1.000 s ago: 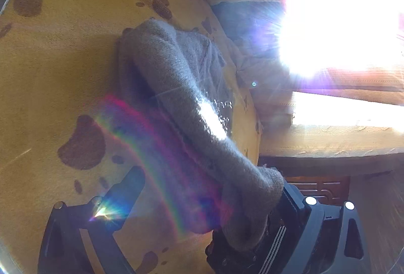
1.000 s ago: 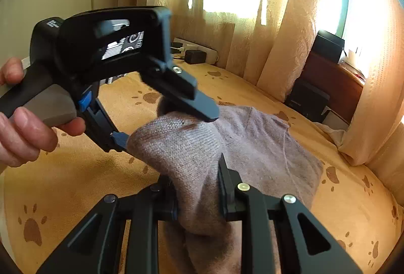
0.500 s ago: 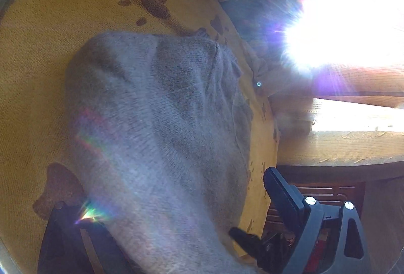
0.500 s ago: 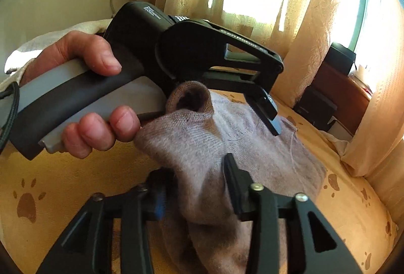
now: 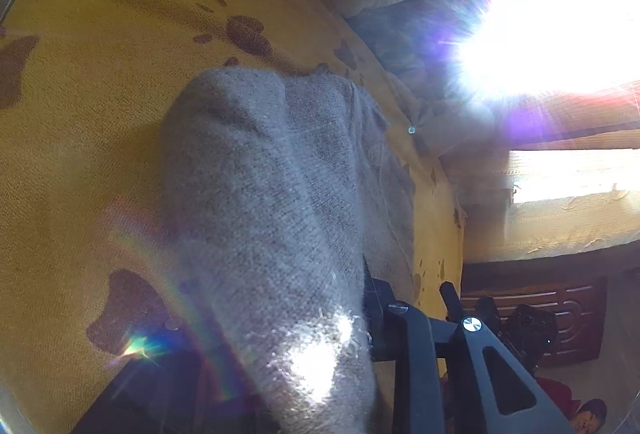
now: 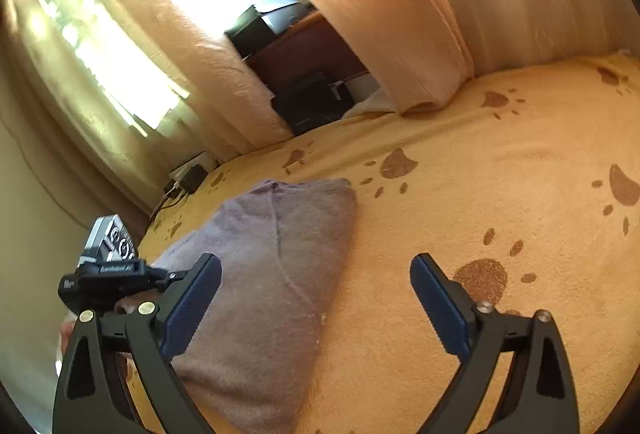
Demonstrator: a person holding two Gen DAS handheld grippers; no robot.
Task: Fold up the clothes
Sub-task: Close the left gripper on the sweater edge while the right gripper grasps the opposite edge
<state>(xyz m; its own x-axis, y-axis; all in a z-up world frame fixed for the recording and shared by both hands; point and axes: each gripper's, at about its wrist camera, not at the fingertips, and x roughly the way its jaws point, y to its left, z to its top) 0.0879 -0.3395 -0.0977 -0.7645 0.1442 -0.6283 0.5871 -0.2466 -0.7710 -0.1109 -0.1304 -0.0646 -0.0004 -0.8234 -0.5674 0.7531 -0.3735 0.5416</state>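
Observation:
A grey-brown knitted sweater (image 6: 280, 274) lies folded on the yellow bed cover (image 6: 480, 174) with brown paw prints. In the left wrist view the sweater (image 5: 272, 214) rises from the cover and runs between the jaws of my left gripper (image 5: 276, 314). Those jaws are closing, and the right finger (image 5: 380, 310) presses on the knit. The other finger is lost in cloth and lens flare. My right gripper (image 6: 316, 266) hovers over the sweater's right edge. Its jaws are opening wide with nothing held between them. The left gripper's body (image 6: 104, 274) shows at the sweater's near left end.
Cream curtains (image 6: 400, 34) hang behind the bed in front of bright windows. A dark wooden cabinet (image 6: 312, 54) with black boxes stands between them. A power strip with plugs (image 6: 188, 178) lies at the bed's far left edge. Sun glare (image 5: 540, 14) washes out the upper right.
My right gripper has let go of the sweater, opened and swung off to the right while rolling. My left gripper has shut on the sweater's end, which now lies flatter on the bed.

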